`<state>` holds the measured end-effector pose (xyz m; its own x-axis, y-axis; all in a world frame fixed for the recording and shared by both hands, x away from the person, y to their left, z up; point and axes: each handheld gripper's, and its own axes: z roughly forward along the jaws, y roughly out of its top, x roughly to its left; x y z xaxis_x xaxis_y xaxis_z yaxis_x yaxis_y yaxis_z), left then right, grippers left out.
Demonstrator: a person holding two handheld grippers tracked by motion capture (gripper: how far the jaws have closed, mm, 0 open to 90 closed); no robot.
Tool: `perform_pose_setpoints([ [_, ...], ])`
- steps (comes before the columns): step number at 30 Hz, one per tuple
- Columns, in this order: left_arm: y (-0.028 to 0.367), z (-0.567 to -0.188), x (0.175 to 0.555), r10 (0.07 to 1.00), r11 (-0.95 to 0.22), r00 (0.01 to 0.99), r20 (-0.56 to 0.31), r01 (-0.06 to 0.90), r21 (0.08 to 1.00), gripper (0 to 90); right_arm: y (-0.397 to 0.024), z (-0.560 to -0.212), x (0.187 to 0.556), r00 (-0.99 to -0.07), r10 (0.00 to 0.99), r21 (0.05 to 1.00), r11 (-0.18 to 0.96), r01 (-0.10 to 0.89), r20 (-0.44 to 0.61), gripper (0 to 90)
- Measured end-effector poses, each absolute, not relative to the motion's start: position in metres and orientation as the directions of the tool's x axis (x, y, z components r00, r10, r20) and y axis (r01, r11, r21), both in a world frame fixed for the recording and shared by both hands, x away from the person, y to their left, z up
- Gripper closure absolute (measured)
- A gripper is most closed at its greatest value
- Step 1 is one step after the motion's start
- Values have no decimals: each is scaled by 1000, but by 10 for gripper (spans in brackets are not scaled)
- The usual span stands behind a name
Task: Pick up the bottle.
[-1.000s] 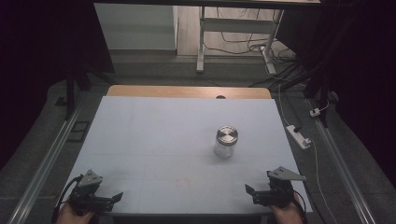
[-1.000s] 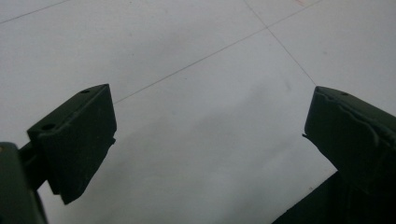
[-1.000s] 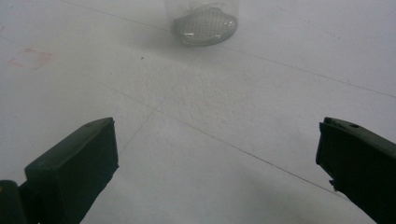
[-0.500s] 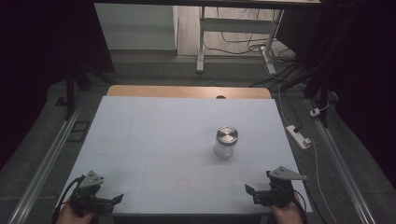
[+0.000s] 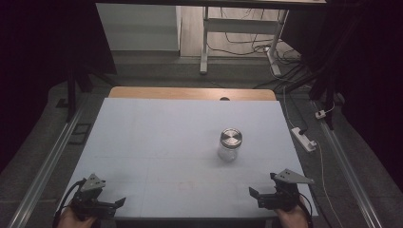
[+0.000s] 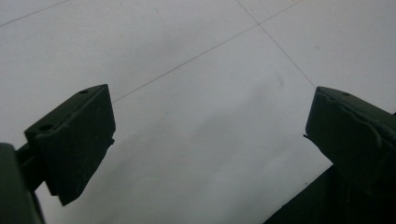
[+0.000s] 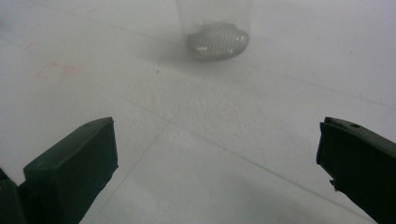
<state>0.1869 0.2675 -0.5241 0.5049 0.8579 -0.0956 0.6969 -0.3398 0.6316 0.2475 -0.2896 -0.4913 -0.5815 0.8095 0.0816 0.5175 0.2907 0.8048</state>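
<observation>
Right gripper [image 7: 217, 158]: jaws spread wide, nothing between them, only bare white table [image 7: 261, 116] under the gap. The glass jar [image 7: 215, 32] stands ahead at about 12 o'clock in the right gripper view, well apart from both jaws, upright.

Left gripper [image 6: 208, 140]: jaws likewise wide open, gripping nothing, white surface and faint seam lines beneath.

High view: right gripper [image 5: 273, 194] at the near edge, roughly 5 o'clock on the table [image 5: 157, 137]; left gripper [image 5: 105, 203] at roughly 7 o'clock. Jar [image 5: 230, 144], metal lid on, sits right of centre, at about 11 o'clock from the right gripper, near it but untouched. A hand [image 5: 291, 219] backs the right gripper.
</observation>
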Motion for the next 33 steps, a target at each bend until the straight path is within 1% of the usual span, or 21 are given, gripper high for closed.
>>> perform_pose_setpoints([
  [3,268,-524,187,859,-337,502,-96,697,633,24,-288,-490,248,-588,805,813,287,507,83,0],
  [19,268,-524,188,860,-331,500,-105,701,631,25,-271,-489,256,-645,764,812,362,458,23,0],
  [33,268,-525,189,860,-335,500,-107,709,621,28,-257,-493,272,-669,743,806,377,455,30,0],
])
